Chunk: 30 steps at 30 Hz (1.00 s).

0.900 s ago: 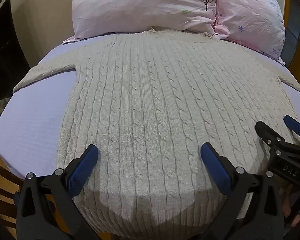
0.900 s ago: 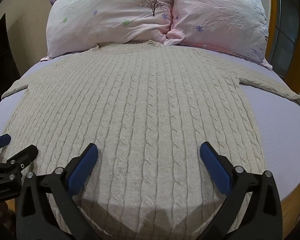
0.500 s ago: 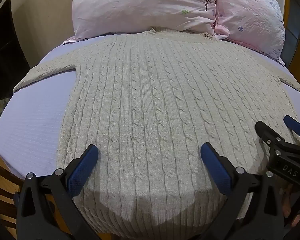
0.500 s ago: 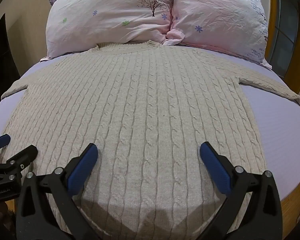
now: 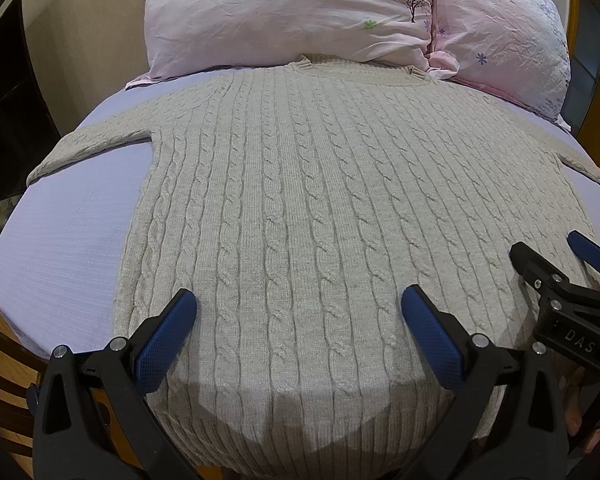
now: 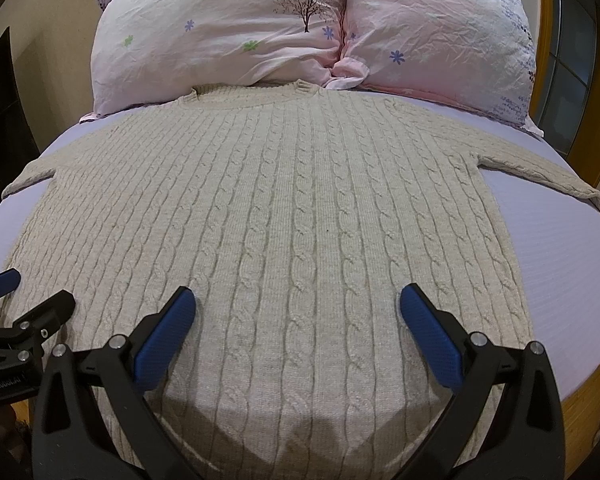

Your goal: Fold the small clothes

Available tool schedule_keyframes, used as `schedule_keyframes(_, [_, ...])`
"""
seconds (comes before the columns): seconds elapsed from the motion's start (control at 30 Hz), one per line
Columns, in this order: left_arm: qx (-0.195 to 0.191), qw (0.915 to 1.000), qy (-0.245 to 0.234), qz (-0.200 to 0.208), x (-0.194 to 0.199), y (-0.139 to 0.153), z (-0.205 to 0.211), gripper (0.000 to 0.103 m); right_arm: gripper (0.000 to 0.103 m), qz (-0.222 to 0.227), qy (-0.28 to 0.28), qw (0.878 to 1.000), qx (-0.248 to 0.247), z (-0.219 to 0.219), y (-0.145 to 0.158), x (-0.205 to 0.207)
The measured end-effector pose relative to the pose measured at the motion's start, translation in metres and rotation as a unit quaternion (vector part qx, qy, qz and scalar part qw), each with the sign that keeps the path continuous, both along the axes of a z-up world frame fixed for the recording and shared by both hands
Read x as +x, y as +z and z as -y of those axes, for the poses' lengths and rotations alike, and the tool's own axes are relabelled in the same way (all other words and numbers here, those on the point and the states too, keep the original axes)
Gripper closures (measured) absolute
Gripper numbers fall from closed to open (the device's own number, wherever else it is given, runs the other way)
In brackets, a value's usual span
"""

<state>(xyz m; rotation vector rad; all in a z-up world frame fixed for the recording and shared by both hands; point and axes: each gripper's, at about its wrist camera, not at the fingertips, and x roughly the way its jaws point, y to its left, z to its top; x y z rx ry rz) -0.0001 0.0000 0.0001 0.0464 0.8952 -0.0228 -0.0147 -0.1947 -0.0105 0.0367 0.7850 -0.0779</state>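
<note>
Two grippers are hovering over the near hem of a beige cable-knit sweater: the left gripper and right gripper, fingers spread apart, gripping nothing. It is lying flat on the lavender bed, collar touching pink pillows at the far end.

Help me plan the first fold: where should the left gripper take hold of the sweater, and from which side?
Probably the left sleeve, near its cuff, coming in from the bed's left edge. The sweater lies flat with that sleeve stretched sideways on bare sheet, so open fingers could pinch its edge and carry it across the body.
</note>
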Motion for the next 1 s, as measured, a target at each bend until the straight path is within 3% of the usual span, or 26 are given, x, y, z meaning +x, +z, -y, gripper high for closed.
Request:
schedule_keyframes(0.9, [0.002,1.0,-0.004,-0.003,0.0026,0.0011,0.0013,0.001,0.002,0.015,0.011,1.0,-0.004,0.001,-0.0012,-0.0048])
schedule_keyframes(1.0, [0.003,0.9999,-0.007,0.006,0.0002,0.0005,0.0019,0.001,0.002,0.015,0.034,0.999,-0.006,0.0027,0.0001,-0.0041])
